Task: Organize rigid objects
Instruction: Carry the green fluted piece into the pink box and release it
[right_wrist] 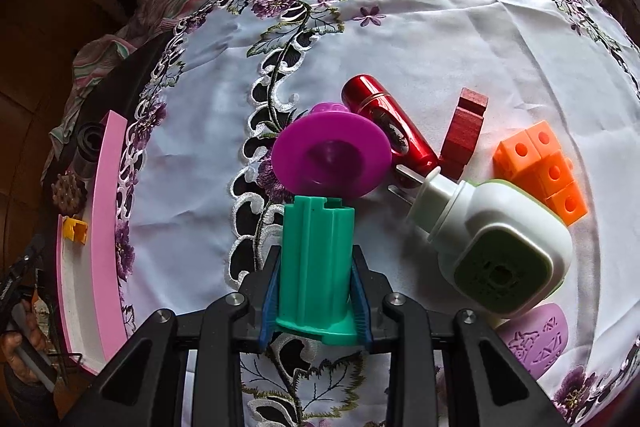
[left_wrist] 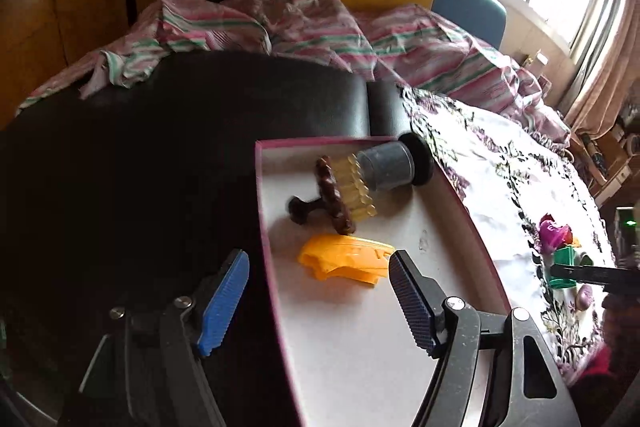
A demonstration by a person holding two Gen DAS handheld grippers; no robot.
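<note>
My left gripper [left_wrist: 318,291] is open over the near end of a pink-rimmed white box [left_wrist: 360,347], one blue pad outside the box's left wall. A yellow toy car shell [left_wrist: 344,259] lies in the box just ahead of the fingertips, untouched. Farther in lie a brown brush with yellowish bristles [left_wrist: 336,195] and a grey cup on a black base [left_wrist: 388,167]. My right gripper [right_wrist: 316,259] is shut on a green ribbed plastic tube [right_wrist: 316,247], flanged end toward the camera, above the embroidered white cloth [right_wrist: 400,39]. The tube's far end touches a purple funnel-shaped piece [right_wrist: 332,155].
On the cloth to the right lie a red metallic cylinder [right_wrist: 384,123], a dark red block [right_wrist: 466,131], joined orange cubes [right_wrist: 544,167], a white and green plug-in device [right_wrist: 496,247] and a lilac oval [right_wrist: 536,339]. The box's pink wall [right_wrist: 106,207] runs along the left. Striped bedding [left_wrist: 320,27] lies behind.
</note>
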